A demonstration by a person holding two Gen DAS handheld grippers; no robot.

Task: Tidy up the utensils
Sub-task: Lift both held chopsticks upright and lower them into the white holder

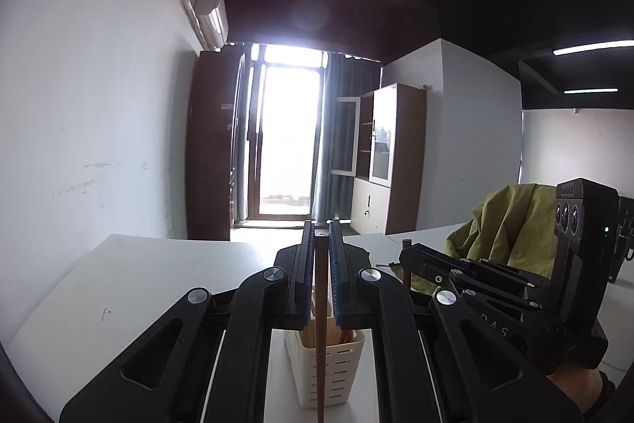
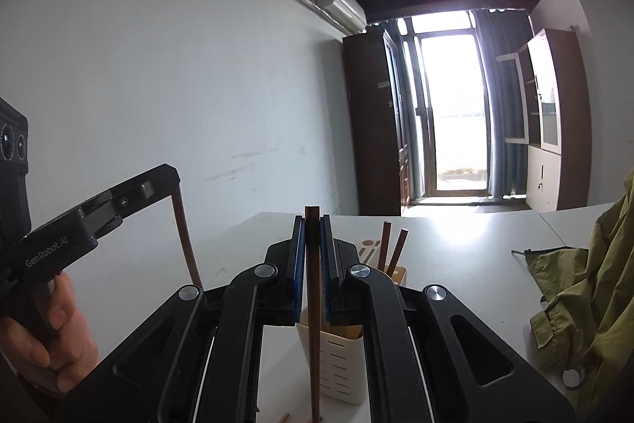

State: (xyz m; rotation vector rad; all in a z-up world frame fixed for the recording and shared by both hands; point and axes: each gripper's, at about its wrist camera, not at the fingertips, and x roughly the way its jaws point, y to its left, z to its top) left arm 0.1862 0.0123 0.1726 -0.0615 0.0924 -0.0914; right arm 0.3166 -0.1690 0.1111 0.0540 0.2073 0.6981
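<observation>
In the left wrist view my left gripper (image 1: 321, 226) is shut on a dark brown chopstick (image 1: 320, 324) that hangs upright over a cream slotted utensil holder (image 1: 329, 367). My right gripper (image 1: 408, 254) shows to the right, also gripping a chopstick. In the right wrist view my right gripper (image 2: 312, 222) is shut on its upright brown chopstick (image 2: 313, 324), in front of the holder (image 2: 340, 363). Two more chopsticks (image 2: 390, 248) stand in the holder. My left gripper (image 2: 172, 183) is at the left with its chopstick (image 2: 184, 236) hanging down, a hand (image 2: 59, 328) on its handle.
The holder stands on a white table (image 2: 455, 264) next to a white wall. An olive green jacket (image 2: 586, 284) lies on the table's right side. A small wooden piece (image 2: 283, 417) lies near the holder's base. Cabinets and a bright balcony door are far behind.
</observation>
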